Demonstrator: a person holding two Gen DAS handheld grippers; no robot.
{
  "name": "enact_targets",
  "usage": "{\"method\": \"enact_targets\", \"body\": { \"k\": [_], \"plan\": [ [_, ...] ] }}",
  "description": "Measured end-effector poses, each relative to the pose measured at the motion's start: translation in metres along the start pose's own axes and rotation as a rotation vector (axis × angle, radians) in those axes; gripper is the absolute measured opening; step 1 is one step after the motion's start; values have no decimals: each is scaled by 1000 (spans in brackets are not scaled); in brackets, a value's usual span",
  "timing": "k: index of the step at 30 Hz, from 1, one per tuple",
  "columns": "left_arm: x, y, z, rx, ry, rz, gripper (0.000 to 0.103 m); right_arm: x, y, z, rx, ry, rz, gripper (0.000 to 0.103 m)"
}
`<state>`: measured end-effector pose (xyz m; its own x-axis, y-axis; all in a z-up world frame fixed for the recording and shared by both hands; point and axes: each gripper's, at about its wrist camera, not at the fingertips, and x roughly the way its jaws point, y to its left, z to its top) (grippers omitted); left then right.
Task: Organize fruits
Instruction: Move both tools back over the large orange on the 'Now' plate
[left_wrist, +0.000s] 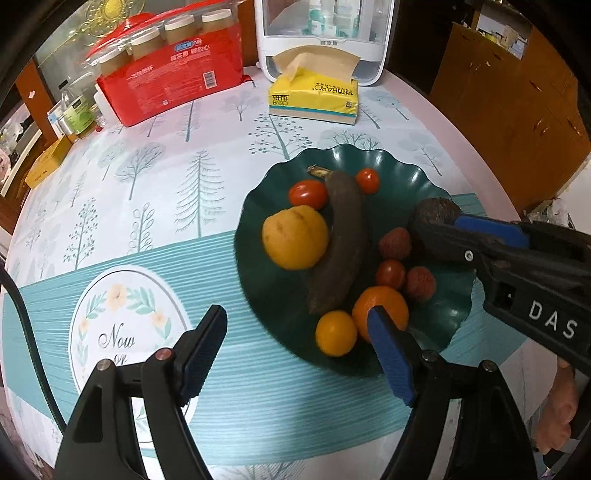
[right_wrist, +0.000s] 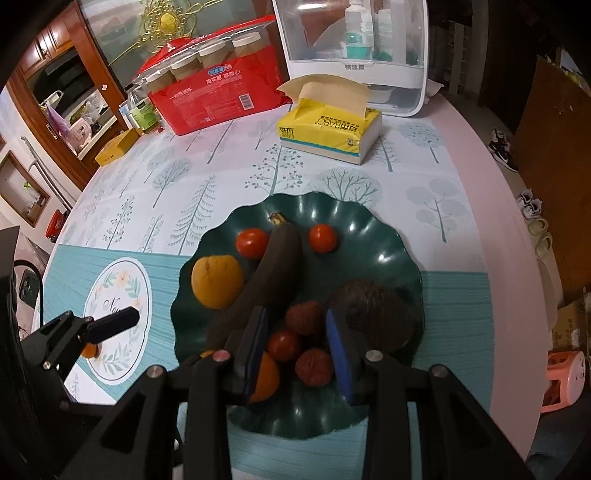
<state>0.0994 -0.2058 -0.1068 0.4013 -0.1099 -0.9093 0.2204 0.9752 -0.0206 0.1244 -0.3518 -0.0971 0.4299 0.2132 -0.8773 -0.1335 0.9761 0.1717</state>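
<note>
From my left wrist camera, the dark green scalloped plastic plate (left_wrist: 399, 177) sits on the table (left_wrist: 184, 184), to the right of centre. On it lies a blackened overripe banana (left_wrist: 341, 240), its long axis running from the stem at the plate's far rim down towards me, curving slightly. Left of it rests a round yellow-orange fruit (left_wrist: 295, 236); two red cherry tomatoes (left_wrist: 308, 194) flank the stem end. Near me sit a small yellow citrus (left_wrist: 336, 332) and a larger orange (left_wrist: 380, 310). My left gripper (left_wrist: 299, 350) points steeply down, jaws wide apart and empty, the right pad over the plate's near edge, the left pad over the bare tablecloth. My right gripper (left_wrist: 439, 225) reaches in from the right, beside a dark rough-skinned avocado (left_wrist: 439, 210).

From my right wrist camera, the banana (right_wrist: 273, 266) again runs from far rim towards me, leaning left. My right gripper (right_wrist: 297, 350) tilts down over the near part of the plate (right_wrist: 369, 236), jaws a modest gap apart and clamped on nothing; a brownish-red lychee (right_wrist: 314, 365) and a cherry tomato (right_wrist: 284, 343) show between the pads, below them. The avocado (right_wrist: 373, 314) lies just right of my right pad. My left gripper (right_wrist: 110, 325) hovers at the left, over the tablecloth.
</note>
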Motion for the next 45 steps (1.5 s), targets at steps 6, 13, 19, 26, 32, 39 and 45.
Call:
{"method": "enact_targets", "body": {
  "k": [6, 13, 19, 26, 32, 39, 45],
  "plan": [
    [-23, 15, -17, 34, -31, 23, 78, -9, 18, -26, 20, 10, -18, 34],
    [-62, 50, -34, 58, -75, 61, 81, -23, 48, -45, 44, 10, -33, 34],
    [-105, 90, -36, 52, -135, 72, 81, -50, 84, -45, 42, -55, -53, 34],
    [-164, 143, -34, 4, -252, 80, 89, -89, 138, -33, 23, -154, -23, 34],
    [-195, 196, -39, -50, -315, 91, 93, -104, 191, -26, -35, -204, 2, 48],
    [-191, 248, -56, -82, -298, 123, 95, -82, 245, -32, -92, -197, 26, 52],
    [-162, 287, -75, -126, -238, 142, 95, -36, 284, -49, -139, -129, 46, 52]
  ]
}}
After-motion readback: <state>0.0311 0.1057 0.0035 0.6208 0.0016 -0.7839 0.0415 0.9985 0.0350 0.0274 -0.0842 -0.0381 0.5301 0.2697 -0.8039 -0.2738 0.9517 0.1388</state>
